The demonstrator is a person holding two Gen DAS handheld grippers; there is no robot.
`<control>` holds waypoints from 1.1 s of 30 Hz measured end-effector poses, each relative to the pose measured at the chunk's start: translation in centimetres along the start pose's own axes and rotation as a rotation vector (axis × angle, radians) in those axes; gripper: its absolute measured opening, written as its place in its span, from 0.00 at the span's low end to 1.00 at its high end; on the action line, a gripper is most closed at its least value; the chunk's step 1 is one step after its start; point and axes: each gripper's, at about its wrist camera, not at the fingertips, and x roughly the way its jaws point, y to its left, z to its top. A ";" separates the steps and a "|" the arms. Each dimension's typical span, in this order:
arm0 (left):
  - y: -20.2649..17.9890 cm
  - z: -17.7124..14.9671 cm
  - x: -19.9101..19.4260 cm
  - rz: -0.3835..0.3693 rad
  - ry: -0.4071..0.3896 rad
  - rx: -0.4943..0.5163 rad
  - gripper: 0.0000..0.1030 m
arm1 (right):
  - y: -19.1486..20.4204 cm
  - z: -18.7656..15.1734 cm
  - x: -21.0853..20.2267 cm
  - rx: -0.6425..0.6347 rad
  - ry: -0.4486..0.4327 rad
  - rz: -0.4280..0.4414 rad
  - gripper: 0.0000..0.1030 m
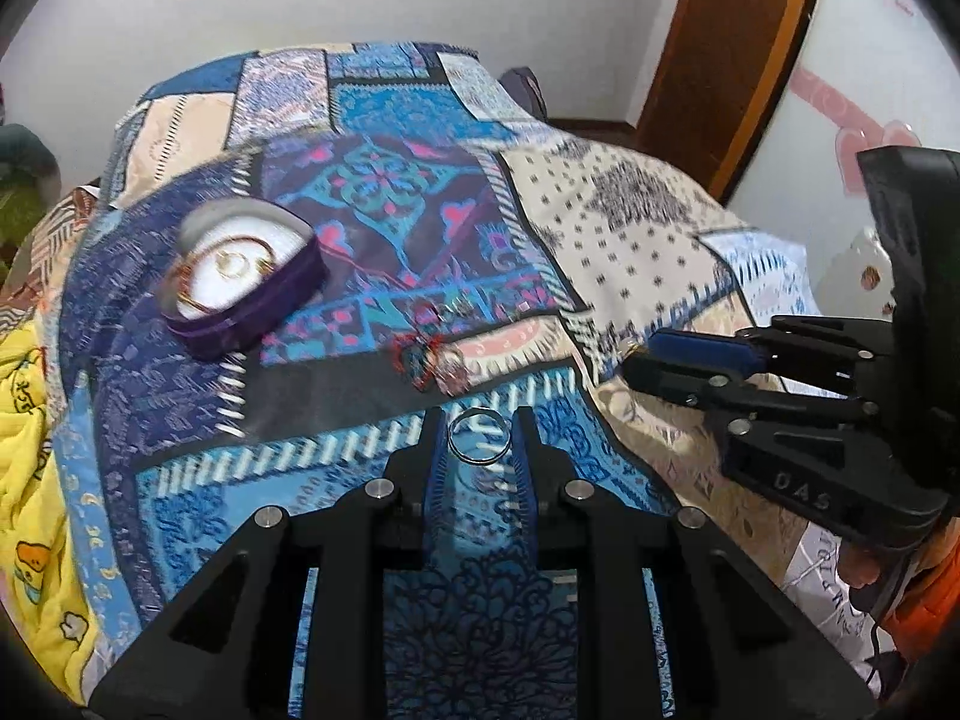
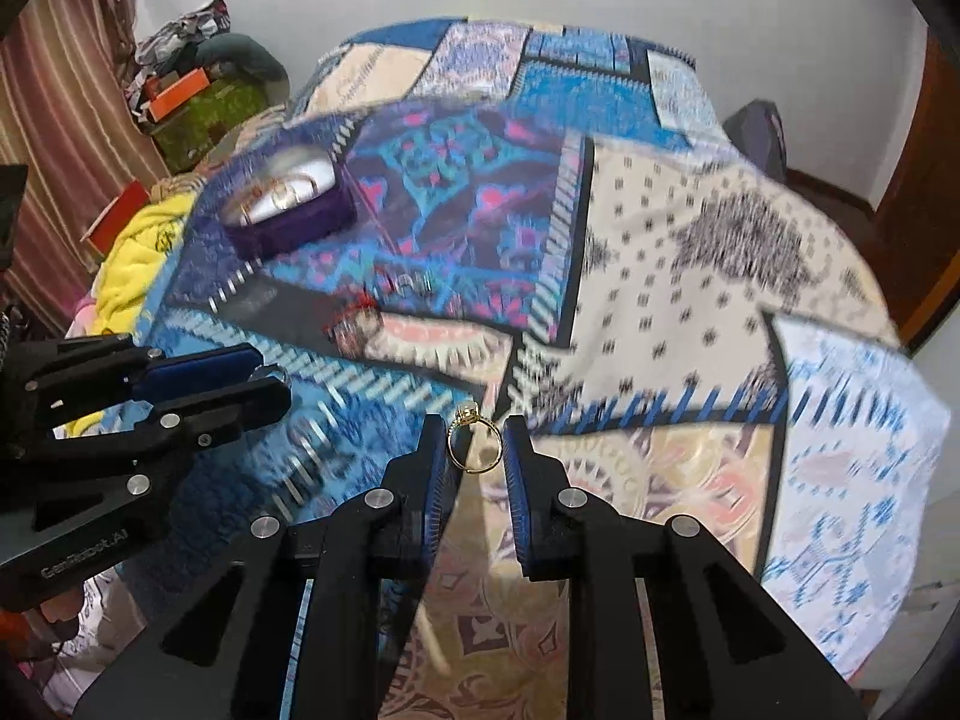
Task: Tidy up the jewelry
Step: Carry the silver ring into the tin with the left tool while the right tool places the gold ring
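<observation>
Left wrist: left hand-held gripper [image 1: 480, 435] (tilted downward) pinches silver ring [image 1: 480, 437]; right hand-held gripper [image 2: 476, 441] pinches gold ring [image 2: 474, 441].

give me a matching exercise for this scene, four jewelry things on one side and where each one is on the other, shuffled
Things:
1. silver ring
2. gold ring
3. purple jewelry box
4. loose jewelry pile

Places:
A. lying on the patterned bedspread, between the box and the grippers
B. between the right gripper's pads
C. between the left gripper's pads
D. open on the bedspread, bangles inside

Pairs: 1-C, 2-B, 3-D, 4-A
</observation>
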 end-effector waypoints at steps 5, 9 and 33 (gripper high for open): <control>1.4 1.1 -2.0 0.029 -0.065 -0.031 0.20 | 1.0 2.0 -1.5 -0.024 -0.067 -0.005 0.17; 2.8 2.1 -3.5 0.054 -0.114 -0.052 0.20 | 2.1 3.7 -2.5 -0.047 -0.128 0.003 0.17; 10.8 5.6 -5.8 0.158 -0.250 -0.129 0.20 | 7.8 11.2 0.4 -0.156 -0.226 0.139 0.17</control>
